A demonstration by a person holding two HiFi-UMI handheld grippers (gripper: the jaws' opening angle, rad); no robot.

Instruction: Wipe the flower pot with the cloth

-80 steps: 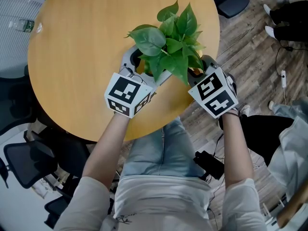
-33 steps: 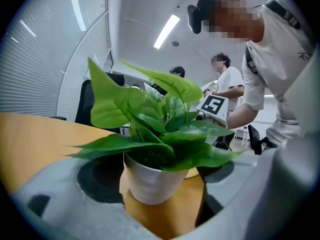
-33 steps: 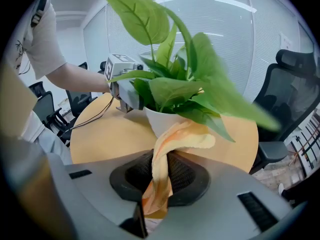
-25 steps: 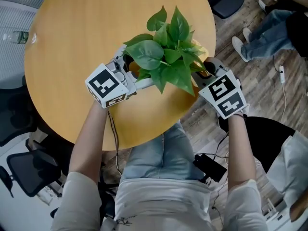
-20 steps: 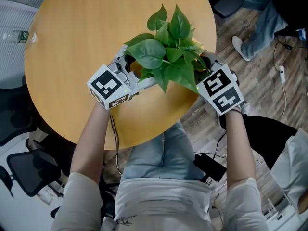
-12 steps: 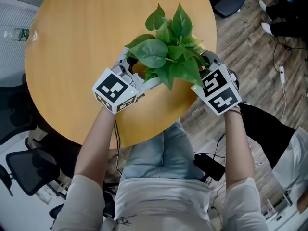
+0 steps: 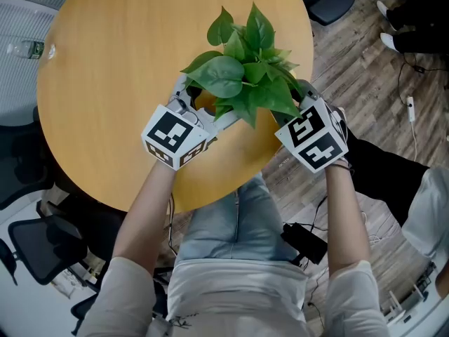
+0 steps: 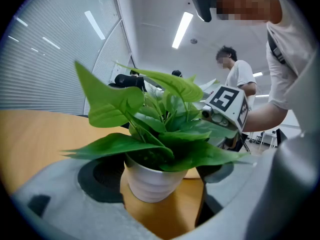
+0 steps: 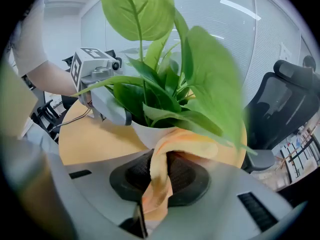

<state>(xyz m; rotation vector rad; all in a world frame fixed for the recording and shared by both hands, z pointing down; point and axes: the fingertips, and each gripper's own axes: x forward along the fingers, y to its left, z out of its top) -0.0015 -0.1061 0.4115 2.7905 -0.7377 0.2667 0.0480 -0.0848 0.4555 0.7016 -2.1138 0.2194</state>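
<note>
A leafy green plant (image 7: 242, 72) stands in a white ribbed flower pot (image 8: 150, 181) near the front right edge of the round wooden table (image 7: 119, 69). My left gripper (image 7: 207, 98) has its jaws on both sides of the pot, pressed close against its wall in the left gripper view. My right gripper (image 7: 291, 95) comes in from the pot's right. It is shut on an orange-yellow cloth (image 9: 162, 184), whose upper fold lies against the pot's white wall (image 9: 147, 134). Leaves hide the pot in the head view.
A water bottle (image 7: 24, 48) lies at the table's far left edge. A dark office chair (image 9: 280, 109) stands beyond the table. Another person (image 8: 240, 79) stands in the background. A black bag (image 7: 305, 241) lies on the wooden floor.
My left gripper has swung from the pot's left side round toward the near side. My right gripper has shifted slightly in against the pot with the cloth.
</note>
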